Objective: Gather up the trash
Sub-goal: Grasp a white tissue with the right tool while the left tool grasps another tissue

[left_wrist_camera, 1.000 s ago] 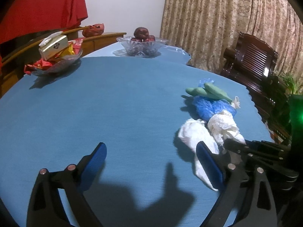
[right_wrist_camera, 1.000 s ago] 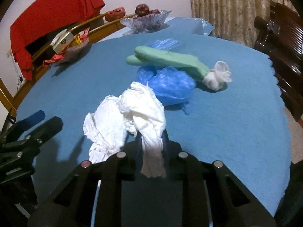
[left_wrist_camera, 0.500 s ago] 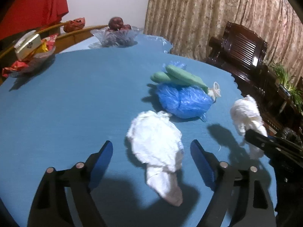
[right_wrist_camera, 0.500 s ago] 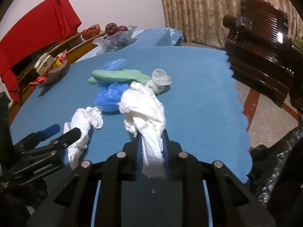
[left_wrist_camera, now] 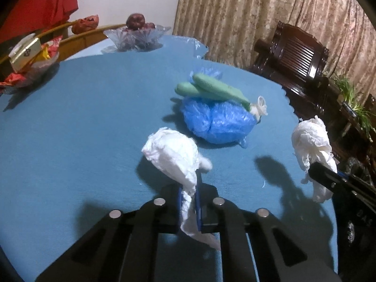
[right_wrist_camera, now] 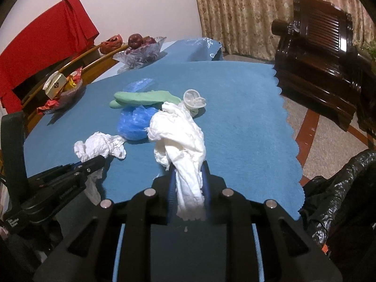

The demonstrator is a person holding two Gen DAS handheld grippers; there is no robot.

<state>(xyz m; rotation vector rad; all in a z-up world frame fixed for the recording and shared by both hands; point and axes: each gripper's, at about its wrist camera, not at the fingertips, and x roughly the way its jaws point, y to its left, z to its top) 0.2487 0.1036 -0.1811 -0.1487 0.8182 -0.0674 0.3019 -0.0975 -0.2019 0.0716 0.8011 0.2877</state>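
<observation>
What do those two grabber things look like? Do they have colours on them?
Each hand-held gripper is a black plastic frame with triangular cut-outs and round silver bolt heads across the front. The left hand-held gripper and the right hand-held gripper both have blue pads on the inside of their fingers. Small pale lettering runs along their sides. No cables or sleeves show.

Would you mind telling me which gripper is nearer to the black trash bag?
Right. The right gripper, holding a tissue, sits near the table's edge beside the black trash bag; the left gripper, closing on another tissue, is farther across the table.
</observation>
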